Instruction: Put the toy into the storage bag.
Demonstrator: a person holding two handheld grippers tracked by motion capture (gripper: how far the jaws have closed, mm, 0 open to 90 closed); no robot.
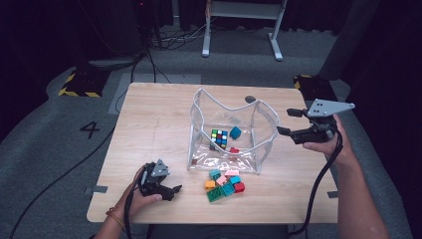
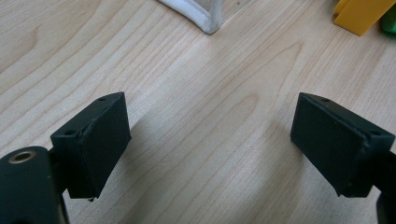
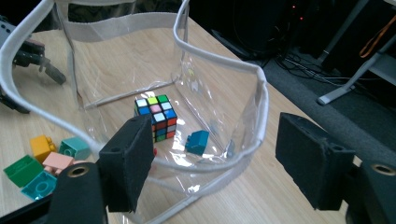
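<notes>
High view: right tongs (image 1: 287, 121) wide, empty, beside clear bag (image 1: 266, 142); bricks (image 1: 225, 183) just before it on table (image 1: 149, 119) | Left gripper view: left tongs (image 2: 210, 140) wide over bare wood | Right gripper view: puzzle cube (image 3: 155, 117), blue brick (image 3: 197, 142) inside bag.

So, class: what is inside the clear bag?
Inside the bag lie a puzzle cube, a teal brick and a small red piece. The right tongs' near jaw covers part of the floor.
</notes>
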